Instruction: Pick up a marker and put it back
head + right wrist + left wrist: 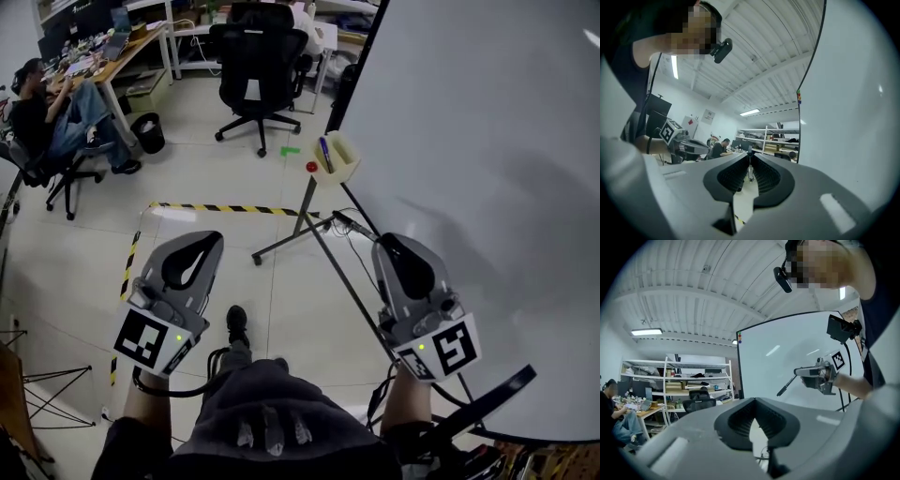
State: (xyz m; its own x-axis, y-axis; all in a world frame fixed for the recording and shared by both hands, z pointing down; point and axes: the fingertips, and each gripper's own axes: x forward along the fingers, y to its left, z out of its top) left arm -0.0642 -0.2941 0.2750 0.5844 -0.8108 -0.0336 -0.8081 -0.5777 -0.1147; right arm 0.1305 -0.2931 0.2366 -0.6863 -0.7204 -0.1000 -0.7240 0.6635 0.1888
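I have both grippers held out level over the pale tiled floor [187, 178], beside the big white whiteboard [469, 141] on my right. My right gripper [385, 241] is pinching a slim black marker [785, 386]. Its jaws are drawn nearly together on the barrel, and in the left gripper view the marker sticks out past the tips, slanting down towards the board. My left gripper [212, 238] is empty, with its jaw tips pressed together and only a narrow wedge of gap behind them.

Further off, a small beige marker holder [342, 161] sits at the whiteboard's left edge with a blue marker [324, 153] standing in it. A round red magnet [311, 167] is just to its left.

A strip of yellow-and-black tape [225, 208] crosses the floor between me and a black office chair [258, 56]. At far left a seated person [47, 112] faces a cluttered wooden bench [122, 52].
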